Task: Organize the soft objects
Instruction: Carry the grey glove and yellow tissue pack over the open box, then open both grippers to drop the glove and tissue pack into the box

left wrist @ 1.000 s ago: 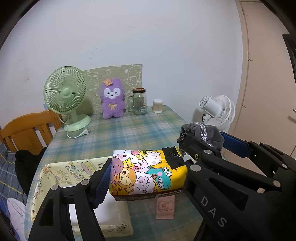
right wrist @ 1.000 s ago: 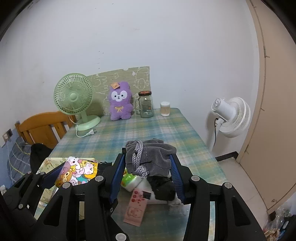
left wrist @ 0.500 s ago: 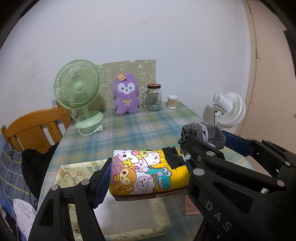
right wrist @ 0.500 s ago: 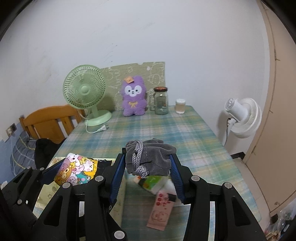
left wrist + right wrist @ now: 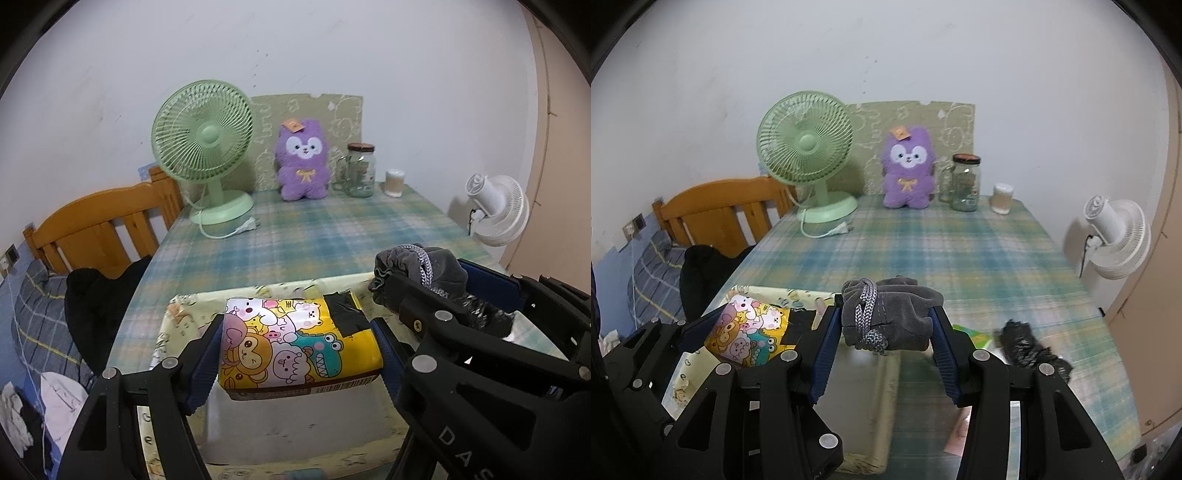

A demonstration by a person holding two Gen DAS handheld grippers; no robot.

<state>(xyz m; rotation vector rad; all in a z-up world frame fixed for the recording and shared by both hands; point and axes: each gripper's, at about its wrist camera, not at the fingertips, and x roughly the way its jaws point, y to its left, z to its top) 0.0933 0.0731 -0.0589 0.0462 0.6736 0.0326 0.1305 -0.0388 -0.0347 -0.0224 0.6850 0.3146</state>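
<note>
Left wrist view: the left hand-held gripper (image 5: 301, 349) is closed on a cartoon-printed soft pack (image 5: 295, 343), one blue pad against each short end. The jaws stand fairly wide because the pack is wide. The pack hangs clear above a pale yellow fabric bin (image 5: 192, 306) that sits on the plaid-covered bench (image 5: 314, 236). A patch of black tape marks the pack's upper right corner. The wrapper looks glossy and slightly puckered at the pads, so the pack is judged light, compressible and somewhat slippery; the end-to-end hold across its full length appears the sound one, since a grip on a corner would likely crumple or slide. The right hand-held gripper (image 5: 428, 284) shows at right, carrying a grey drawstring pouch (image 5: 417, 266).

Right wrist view: the right hand-held gripper (image 5: 884, 332) is closed about halfway on the grey drawstring pouch (image 5: 890, 317), pads pressing its two sides, with the braided cord hanging at the front. The pouch is held above the near right edge of the fabric bin (image 5: 882, 373). It is soft velvety cloth, judged light and limp; it will sag and fold on release, and the loose cord could snag on a pad. A black crumpled item (image 5: 1030, 347) lies on the bench just to the right. A purple plush toy (image 5: 908, 170) stands upright at the far end, well apart from both grippers.
</note>
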